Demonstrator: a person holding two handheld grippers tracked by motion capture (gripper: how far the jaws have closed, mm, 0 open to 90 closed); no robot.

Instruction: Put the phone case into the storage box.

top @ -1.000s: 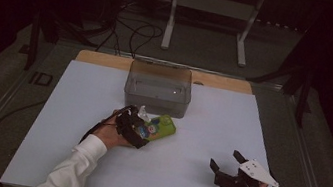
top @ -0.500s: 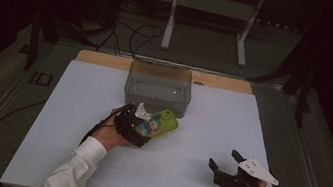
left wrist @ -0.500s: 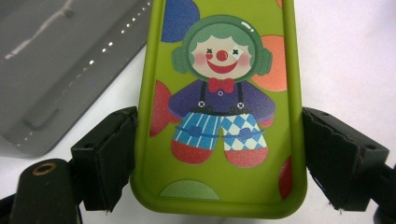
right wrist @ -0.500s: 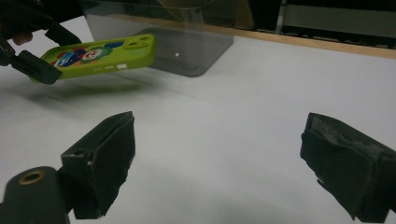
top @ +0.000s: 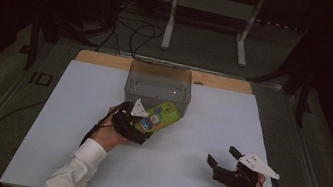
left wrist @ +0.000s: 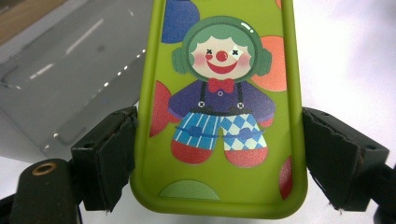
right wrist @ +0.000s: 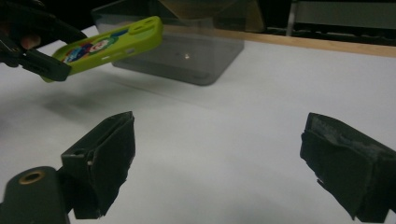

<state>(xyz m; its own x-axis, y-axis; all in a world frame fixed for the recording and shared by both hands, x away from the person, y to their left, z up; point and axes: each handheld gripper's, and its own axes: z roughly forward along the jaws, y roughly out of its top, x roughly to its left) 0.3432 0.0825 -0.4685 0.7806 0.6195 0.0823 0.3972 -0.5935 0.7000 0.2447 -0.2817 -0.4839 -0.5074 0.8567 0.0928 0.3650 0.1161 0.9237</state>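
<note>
Dark room behind, with cables on the floor and a pale metal stand (top: 206, 19) beyond the far edge; nearer, a white table (top: 73, 124) with a strip of bare wood along its back. Toward the back of that surface, a clear grey plastic bin (top: 158, 86), open-topped, walls see-through, nothing visible inside but a small glint on its floor. Just in front of the bin and raised off the white surface, a lime-green phone case (top: 161, 116), flat side up, far end reaching toward the bin's near wall, shadow cast on the table below it. Printed on the case: a cartoon clown with green hair, red nose, red bow tie, purple top, blue-and-white striped and diamond-patterned trousers and red shoes, among red, orange and blue dots; no lettering or brand name legible anywhere on it. On the dark mat left of the white surface, faint pale characters, too dim to read with certainty. Left gripper (top: 136, 128) clamped across the near end of the case, both black pads pressed against its long edges, as seen close up in the left gripper view. Right gripper (top: 226, 156) well apart at the near right of the table, low over the white surface, jaws spread wide, nothing between them.
</note>
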